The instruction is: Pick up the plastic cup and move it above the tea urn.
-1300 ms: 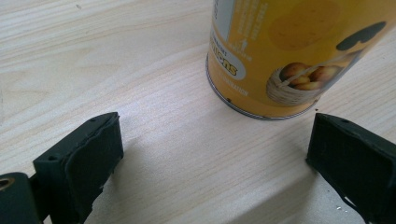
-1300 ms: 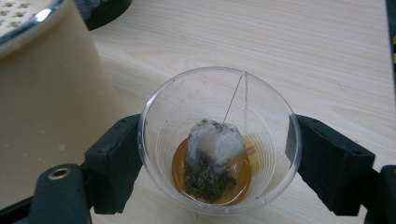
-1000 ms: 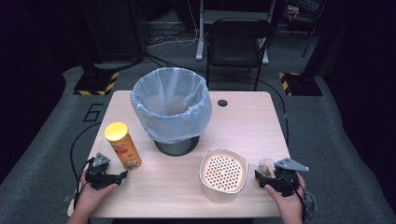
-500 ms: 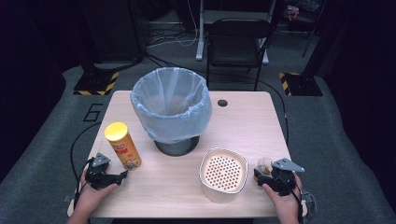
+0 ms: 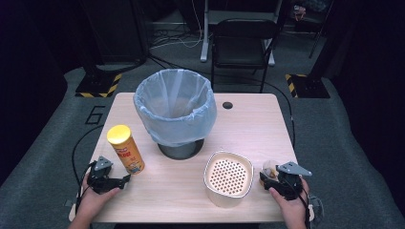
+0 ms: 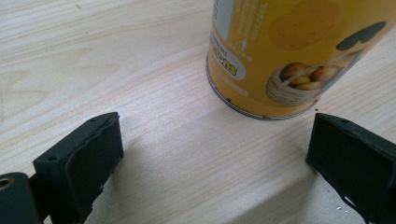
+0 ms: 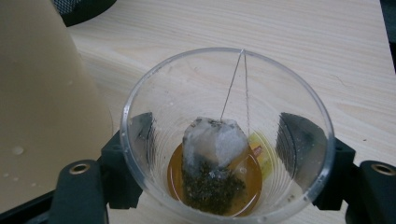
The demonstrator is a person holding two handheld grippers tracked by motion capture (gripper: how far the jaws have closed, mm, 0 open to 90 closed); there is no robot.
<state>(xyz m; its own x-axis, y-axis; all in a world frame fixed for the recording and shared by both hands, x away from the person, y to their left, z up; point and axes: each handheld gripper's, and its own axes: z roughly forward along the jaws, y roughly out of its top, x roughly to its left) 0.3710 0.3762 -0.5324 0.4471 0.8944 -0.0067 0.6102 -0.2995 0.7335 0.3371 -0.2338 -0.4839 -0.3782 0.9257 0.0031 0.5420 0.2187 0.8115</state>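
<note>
Right gripper view: right gripper (image 7: 219, 186), jaws just closing, now brackets a clear cup (image 7: 227, 135) holding tea and a teabag (image 7: 213, 161), on the bench (image 5: 258, 129) beside the cream box (image 5: 228, 177). Left gripper (image 6: 210, 154) gapes empty before the yellow can (image 6: 285, 51); its lettering is unreadable.

A clear plastic cup (image 7: 227, 135) stands upright at the near right of the desk (image 5: 248, 129), just right of a cream container with a perforated top (image 5: 228, 177). A little amber tea lies at its bottom, with a wet tea bag (image 7: 214, 154) slumped in it; the bag's thin string runs up over the far rim. A yellow chip can (image 5: 125, 149) stands upright at the near left, its lid on.
</note>
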